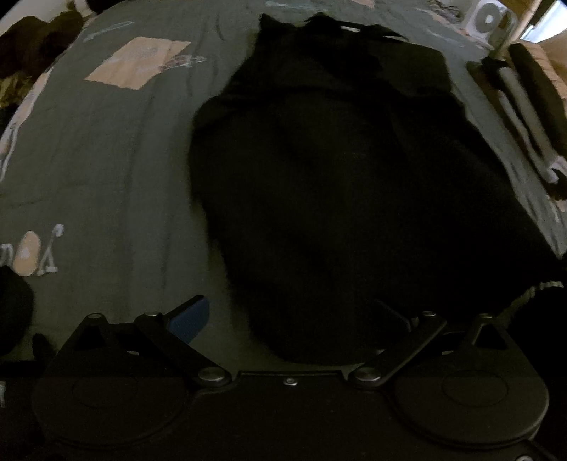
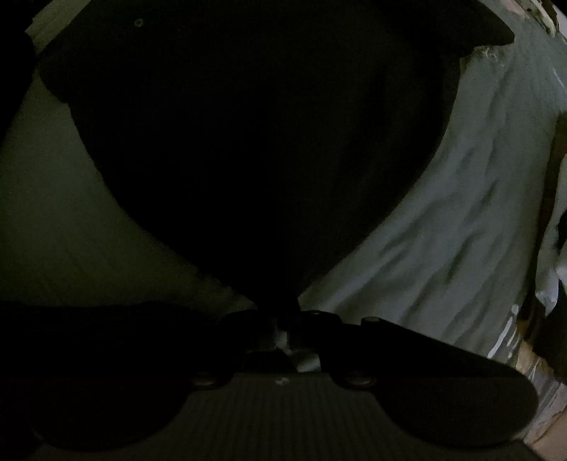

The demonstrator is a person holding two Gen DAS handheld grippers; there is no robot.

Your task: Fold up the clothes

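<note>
The black garment (image 1: 336, 170) lies flat on a grey-green bedspread (image 1: 124, 177), with its long side going away from the left wrist camera. In the right wrist view the same garment (image 2: 255, 134) hangs wide and narrows down to the right gripper (image 2: 280, 319), whose fingers are pressed together on the cloth. The left gripper (image 1: 301, 319) is low over the near edge of the garment, with its fingers far apart; the blue pad (image 1: 189, 321) of one finger shows, and the other finger is dark against the cloth. The bedspread has beige patches (image 1: 138, 64) with white drawings and some white letters (image 1: 39, 255), too distorted to read. A small white fan (image 1: 487, 19) stands beyond the far corner of the bed.
</note>
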